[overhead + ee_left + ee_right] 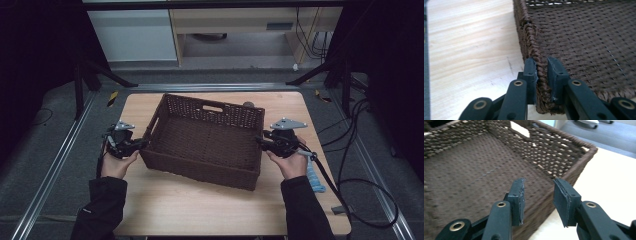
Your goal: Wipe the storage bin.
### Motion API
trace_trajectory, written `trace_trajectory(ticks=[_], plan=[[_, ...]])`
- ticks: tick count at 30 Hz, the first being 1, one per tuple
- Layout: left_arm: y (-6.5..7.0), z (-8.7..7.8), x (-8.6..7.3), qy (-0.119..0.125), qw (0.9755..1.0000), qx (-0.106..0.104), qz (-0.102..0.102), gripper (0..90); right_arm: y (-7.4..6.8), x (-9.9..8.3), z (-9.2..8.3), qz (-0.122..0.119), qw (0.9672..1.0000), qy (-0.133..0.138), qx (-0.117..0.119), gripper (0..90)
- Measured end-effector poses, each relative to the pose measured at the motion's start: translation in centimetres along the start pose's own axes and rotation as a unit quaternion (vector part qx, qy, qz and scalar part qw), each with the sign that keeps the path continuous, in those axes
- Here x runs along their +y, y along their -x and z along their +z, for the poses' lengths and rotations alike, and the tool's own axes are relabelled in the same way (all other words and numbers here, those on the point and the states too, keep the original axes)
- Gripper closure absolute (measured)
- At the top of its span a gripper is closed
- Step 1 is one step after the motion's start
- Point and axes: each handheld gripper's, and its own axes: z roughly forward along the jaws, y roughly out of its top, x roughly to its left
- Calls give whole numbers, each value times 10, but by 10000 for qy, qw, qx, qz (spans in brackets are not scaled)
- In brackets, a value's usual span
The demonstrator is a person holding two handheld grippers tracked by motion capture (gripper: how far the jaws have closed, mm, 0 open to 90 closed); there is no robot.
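1. A pale wooden table with rounded corners is seen from above, set on grey carpet between metal rails, with dark stands behind it.
2. A brown woven basket, rectangular and shallow, lies in the middle of the table, slightly askew; a handle slot is cut in its far wall.
3. The left gripper is held at the basket's left rim. In the left gripper view its jaws are clamped on the braided rim, one pad outside the wall, one inside.
4. The right gripper is held at the basket's right rim. In the right gripper view its jaws stand apart, astride the near wall; no pad is seen pressing on the weave, though the blur leaves this a little unsure.
5. The tight weave of the floor and the open lattice of the walls are shown in the gripper views alone.
6. A light blue cloth is seen by the right wrist in the high view.
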Motion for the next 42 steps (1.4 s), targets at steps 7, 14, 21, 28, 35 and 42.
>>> trace_trajectory(ticks=[7, 14, 21, 28, 35, 42], plan=[[-3, 2, 2, 81, 9999, 95, -49, 752, 4, -2, 14, 76, 9998, -135, -104, 621], [-4, -6, 1, 181, 9998, 9, -112, 737, -4, -5, 7, 123, 9995, -275, -117, 618], [-10, 4, 8, 171, 9996, 192, -151, 823, -3, 0, -4, 92, 9999, -19, -127, 563], [-12, 3, 9, 172, 9995, 174, -212, 735, 3, -5, 14, 143, 9994, -58, -317, 561], [-4, -18, 7, 298, 9991, 195, -217, 559, 1, -6, 5, 231, 9994, -214, -175, 587], [9, -31, -2, 485, 9983, -86, -311, 487, -9, -14, -11, 228, 9994, -267, -77, 567]])
